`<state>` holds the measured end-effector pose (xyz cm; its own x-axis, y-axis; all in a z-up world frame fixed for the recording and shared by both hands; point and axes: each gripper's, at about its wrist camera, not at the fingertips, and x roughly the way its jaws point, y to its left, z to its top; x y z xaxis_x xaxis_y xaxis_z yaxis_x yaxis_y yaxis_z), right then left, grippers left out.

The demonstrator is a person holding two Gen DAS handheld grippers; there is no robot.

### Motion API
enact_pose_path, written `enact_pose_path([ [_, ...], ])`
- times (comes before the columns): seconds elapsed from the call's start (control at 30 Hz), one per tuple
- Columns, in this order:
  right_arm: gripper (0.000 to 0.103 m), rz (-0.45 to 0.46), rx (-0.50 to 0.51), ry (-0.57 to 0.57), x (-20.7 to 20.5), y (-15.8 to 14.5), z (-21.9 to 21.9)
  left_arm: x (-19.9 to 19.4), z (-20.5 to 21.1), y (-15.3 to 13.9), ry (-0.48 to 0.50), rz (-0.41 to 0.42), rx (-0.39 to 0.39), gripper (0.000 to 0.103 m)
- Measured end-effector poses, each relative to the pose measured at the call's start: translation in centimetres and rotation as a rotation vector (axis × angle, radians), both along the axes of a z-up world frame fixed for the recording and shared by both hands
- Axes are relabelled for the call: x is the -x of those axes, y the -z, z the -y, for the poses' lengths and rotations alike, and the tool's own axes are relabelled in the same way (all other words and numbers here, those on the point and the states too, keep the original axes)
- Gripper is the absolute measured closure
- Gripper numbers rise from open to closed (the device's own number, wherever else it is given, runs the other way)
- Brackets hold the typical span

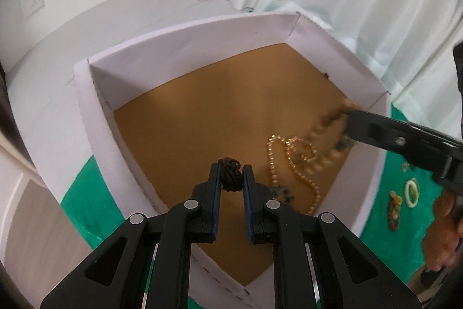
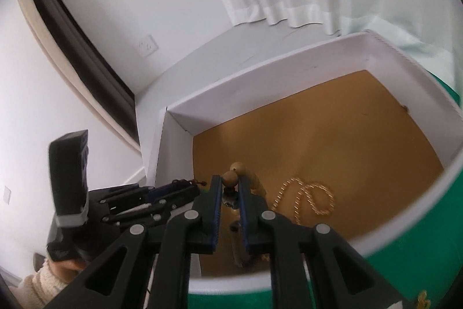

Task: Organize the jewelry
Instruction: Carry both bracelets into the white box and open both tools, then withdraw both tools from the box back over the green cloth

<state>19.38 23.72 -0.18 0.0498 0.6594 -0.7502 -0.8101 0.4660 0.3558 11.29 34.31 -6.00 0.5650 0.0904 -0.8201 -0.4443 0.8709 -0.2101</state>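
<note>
Above the white-walled, tan-floored cardboard box (image 1: pixel 185 48), the left gripper (image 1: pixel 231 173) pinched a black knotted cord (image 1: pixel 230 177) while the right gripper (image 2: pixel 230 184) clamped a tan wooden-bead strand (image 2: pixel 231 178) trailing onto the box floor.

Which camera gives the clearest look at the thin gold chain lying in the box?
The right wrist view: the gold chain lies sharp and unobstructed on the box floor. In the left wrist view the chain is tangled with blurred beads.

Beaded strand (image 2: pixel 230 178) between right fingers (image 2: pixel 214 194)
</note>
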Motion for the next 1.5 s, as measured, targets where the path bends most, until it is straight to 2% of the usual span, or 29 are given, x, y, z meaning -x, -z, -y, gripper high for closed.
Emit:
enact_pose_path([
  [0.07,0.088,-0.001,0.011,-0.006,0.3,0.6,-1.3,0.0,0.1,0.2,-0.008,-0.013,-0.012,0.089],
  [0.13,0.082,-0.012,0.021,0.007,0.4,0.8,-1.9,0.4,0.1,0.1,-0.020,-0.017,-0.025,0.082],
  [0.17,0.068,-0.015,0.014,0.015,0.5,0.8,-2.0,0.7,0.2,-0.1,-0.023,-0.017,-0.030,0.066],
  [0.2,0.060,-0.015,0.003,0.022,0.6,0.5,-1.6,1.0,0.4,-0.3,-0.029,-0.011,-0.039,0.055],
  [0.23,0.059,-0.009,-0.005,0.029,0.6,0.2,-1.1,1.2,0.6,-0.5,-0.027,0.003,-0.046,0.053],
  [0.3,0.059,0.027,-0.007,0.044,1.0,-0.6,0.1,1.5,1.9,-0.9,-0.012,0.006,-0.094,0.038],
  [0.4,0.059,0.095,-0.020,0.074,1.8,-1.7,2.9,1.6,4.0,-1.8,0.037,0.046,-0.149,0.025],
  [0.5,0.059,0.127,-0.031,0.110,2.8,-2.0,7.0,1.7,6.2,-3.1,0.081,0.100,-0.203,0.017],
  [0.6,0.059,0.142,-0.017,0.151,4.2,-1.6,11.9,1.8,7.4,-4.1,0.101,0.149,-0.265,0.013],
  [0.7,0.057,0.159,0.026,0.201,5.9,-0.5,17.6,1.2,7.6,-4.2,0.117,0.157,-0.289,0.012],
  [0.8,0.044,0.156,0.092,0.275,7.6,1.1,22.6,0.4,7.8,-3.6,0.141,0.151,-0.281,0.012],
  [0.87,0.037,0.149,0.143,0.331,8.6,2.3,26.0,-0.6,8.3,-2.6,0.166,0.111,-0.288,0.012],
  [0.97,0.022,0.143,0.211,0.432,9.9,3.7,30.1,-1.1,9.4,-1.7,0.180,0.073,-0.344,0.012],
  [1.07,0.022,0.141,0.251,0.506,11.1,4.3,33.3,-1.1,9.9,-1.9,0.157,0.083,-0.393,0.012],
  [1.23,0.022,0.110,0.251,0.567,11.9,4.8,36.4,-2.3,10.1,-0.6,0.196,0.013,-0.379,0.012],
  [1.4,0.022,0.110,0.231,0.587,12.3,4.8,37.2,-1.8,12.0,-0.3,0.230,-0.011,-0.487,0.013],
  [1.5,0.022,0.123,0.231,0.582,12.7,4.8,37.0,-1.1,11.9,-0.3,0.223,-0.013,-0.448,0.013],
])
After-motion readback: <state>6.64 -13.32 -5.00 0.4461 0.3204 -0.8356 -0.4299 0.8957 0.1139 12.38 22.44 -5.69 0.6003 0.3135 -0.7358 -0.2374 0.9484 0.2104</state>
